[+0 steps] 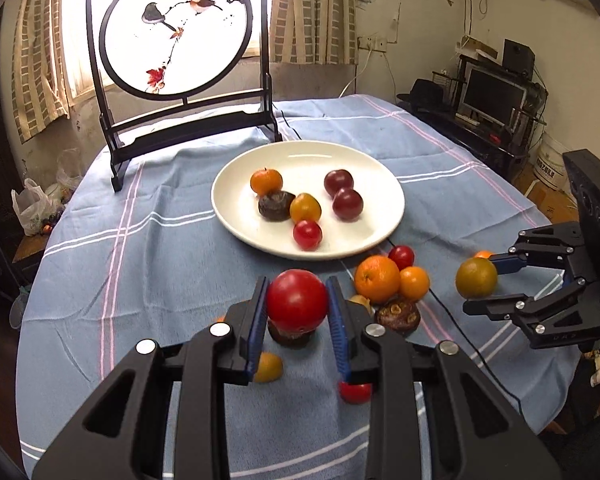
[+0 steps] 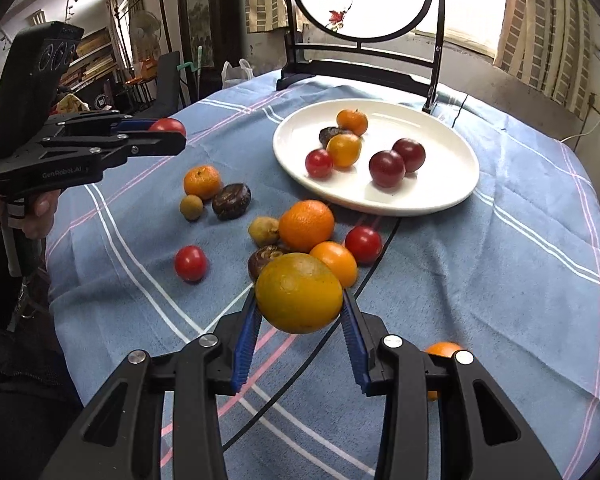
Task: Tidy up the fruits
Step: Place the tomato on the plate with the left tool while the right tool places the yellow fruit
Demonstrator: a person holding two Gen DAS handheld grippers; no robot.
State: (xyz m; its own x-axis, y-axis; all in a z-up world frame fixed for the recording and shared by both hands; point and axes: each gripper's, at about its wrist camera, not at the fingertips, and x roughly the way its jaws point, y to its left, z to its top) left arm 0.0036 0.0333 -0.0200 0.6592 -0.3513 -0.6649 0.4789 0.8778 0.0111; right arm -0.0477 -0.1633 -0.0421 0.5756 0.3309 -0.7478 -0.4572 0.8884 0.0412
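My left gripper (image 1: 297,300) is shut on a red tomato (image 1: 297,300), lifted above the blue cloth; the right wrist view shows it at the left (image 2: 168,134). Between the blue pads of my right gripper (image 2: 299,294) sits a yellow-green orange (image 2: 299,294), held clear of the table and also seen at the right of the left wrist view (image 1: 476,278). Beyond both, a white plate (image 1: 340,156) holds several small fruits: tangerines, dark plums, a red tomato and a brown fruit. Loose fruit lies in front of the plate, among it a large orange (image 2: 306,225) and a tomato (image 2: 191,263).
A black-framed round painted screen (image 1: 176,32) stands behind the plate at the table's far side. A thin black cable (image 2: 380,248) runs across the cloth near the loose fruit. A person's hand (image 2: 40,208) grips the left tool's handle. Shelves and a monitor (image 1: 492,96) stand beyond the table.
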